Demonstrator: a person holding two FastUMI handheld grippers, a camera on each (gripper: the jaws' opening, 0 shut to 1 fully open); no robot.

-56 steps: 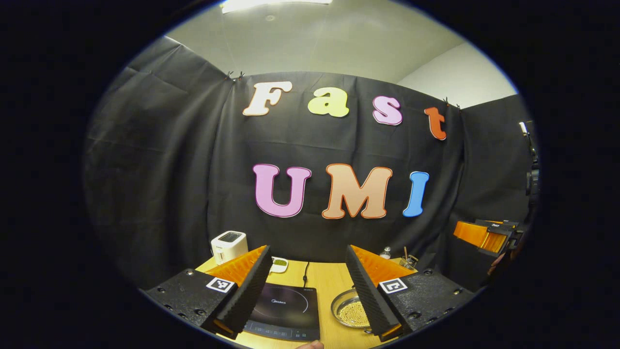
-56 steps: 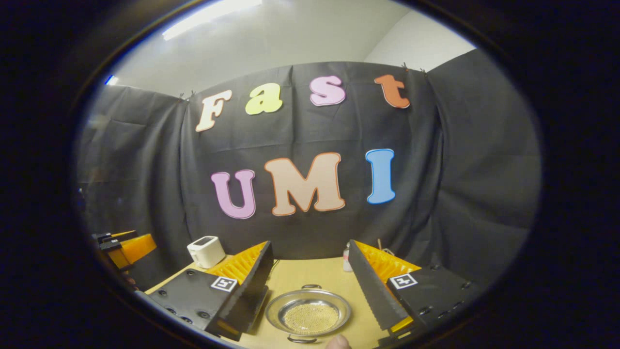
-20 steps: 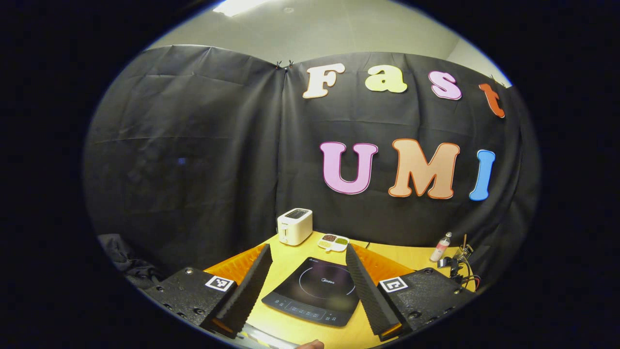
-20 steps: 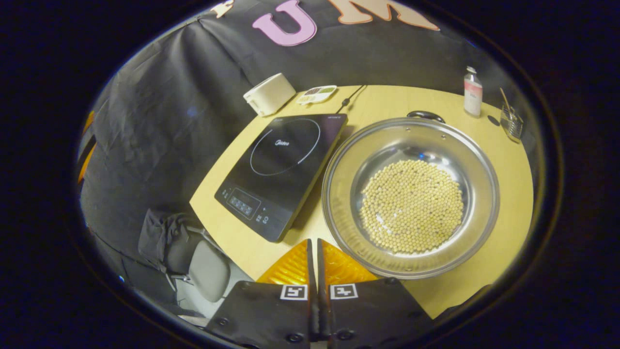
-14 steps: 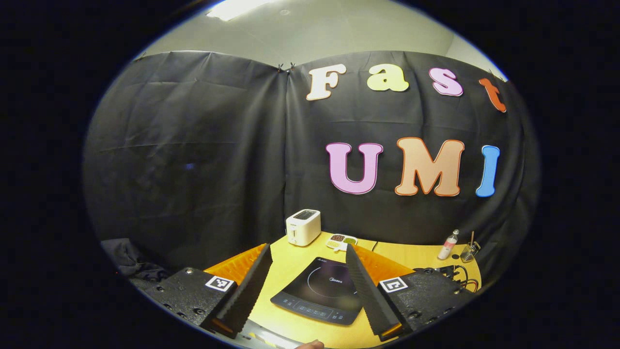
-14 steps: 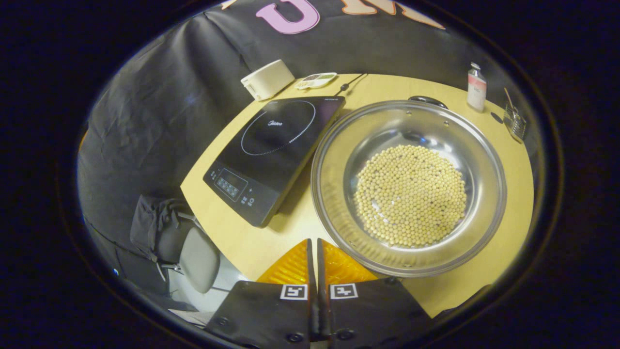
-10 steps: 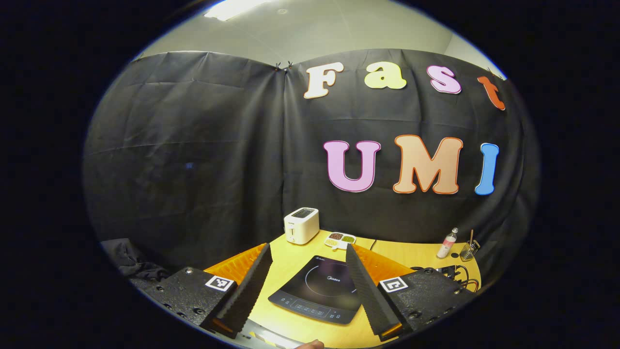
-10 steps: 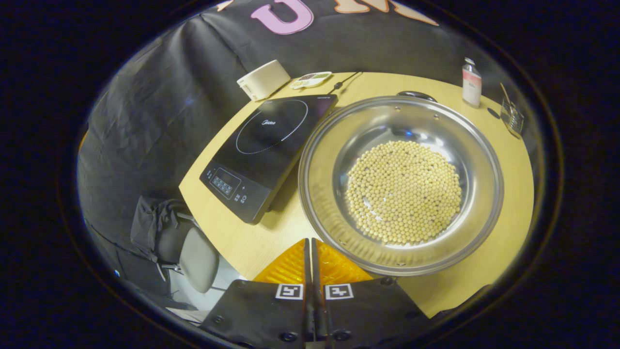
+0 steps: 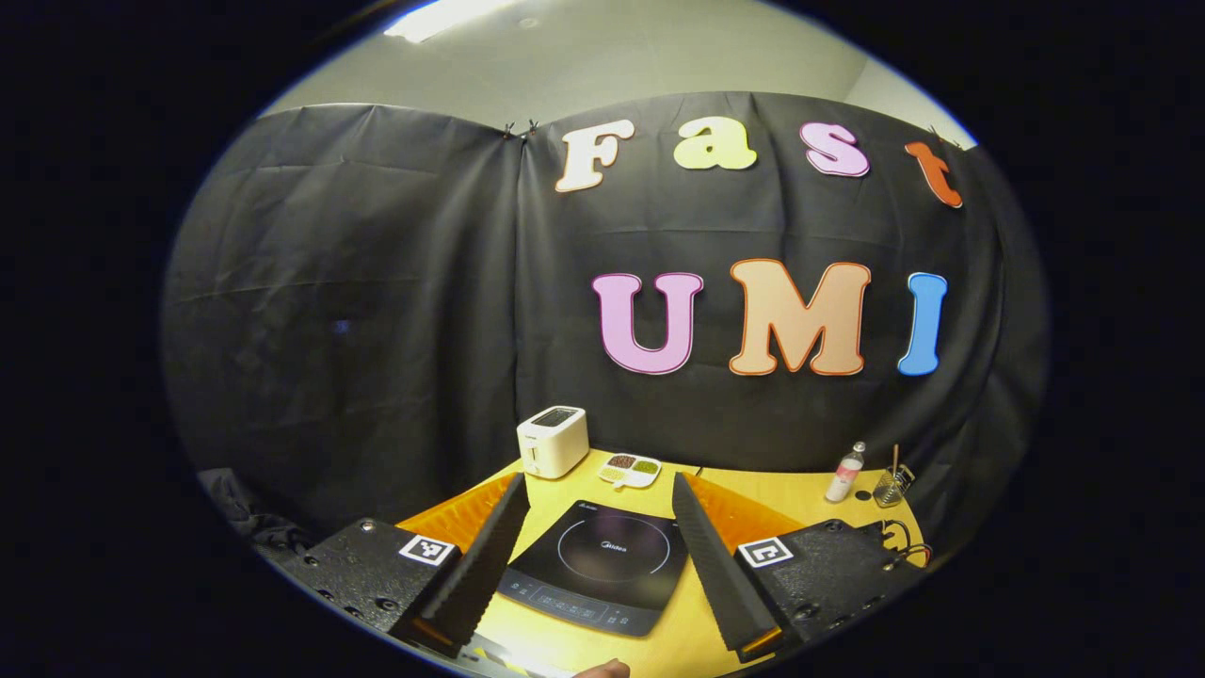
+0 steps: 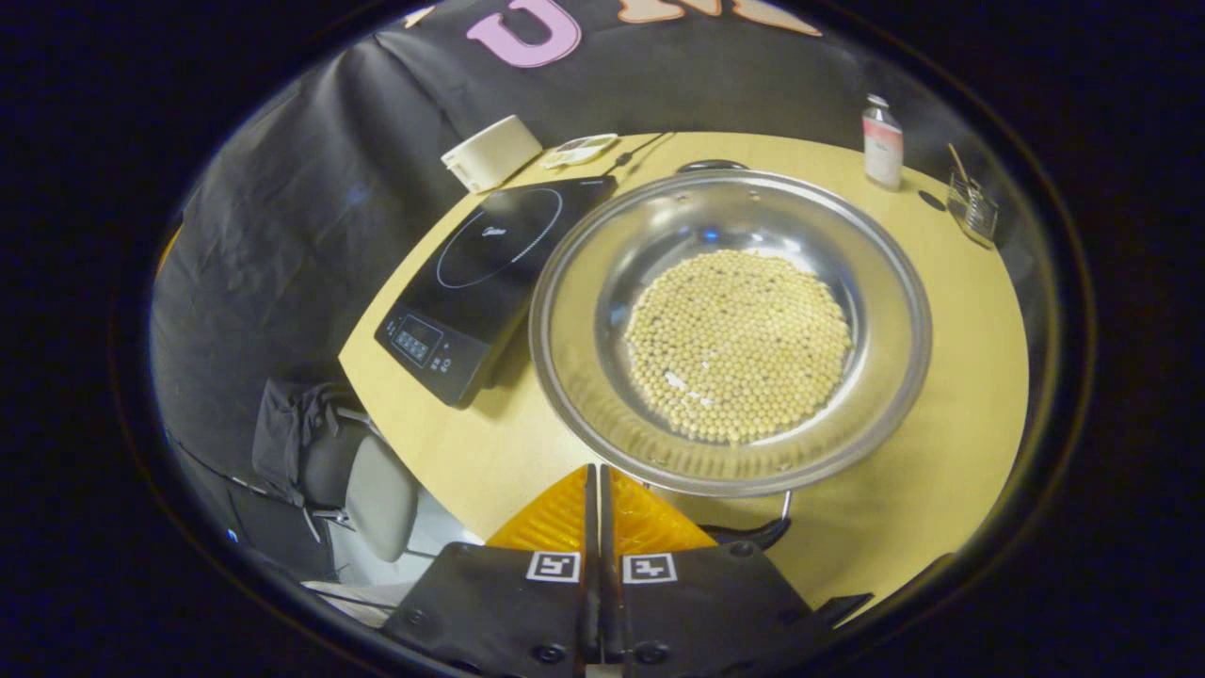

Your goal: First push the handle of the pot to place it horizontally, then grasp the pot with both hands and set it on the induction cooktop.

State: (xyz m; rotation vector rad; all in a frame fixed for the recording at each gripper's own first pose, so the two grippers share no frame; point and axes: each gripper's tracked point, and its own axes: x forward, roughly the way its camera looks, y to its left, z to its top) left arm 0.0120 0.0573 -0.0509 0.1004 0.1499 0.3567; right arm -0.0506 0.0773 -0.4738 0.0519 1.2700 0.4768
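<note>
A wide steel pot (image 10: 574, 311) holding yellow beans sits on the wooden table (image 10: 941, 395), right of the black induction cooktop (image 10: 480, 268). Its near handle (image 10: 758, 533) points toward me and its far handle (image 10: 711, 166) points at the wall. My right gripper (image 10: 593, 469) is shut with nothing in it, tips at the pot's near rim, just left of the near handle. In the left gripper view, my left gripper (image 9: 598, 482) hangs open above the table, with the cooktop (image 9: 602, 565) between its fingers.
Along the back edge stand a white toaster (image 9: 553, 441), a small divided dish (image 9: 631, 469), a bottle (image 10: 882, 139) and a glass with sticks (image 10: 970, 202). Cables (image 9: 899, 546) lie at the right. A grey chair (image 10: 372, 480) stands below the table's left edge.
My right gripper shut and tipped down over the pot, then drew back and right, so the near handle came into view. The left gripper swung from the pot toward the cooktop.
</note>
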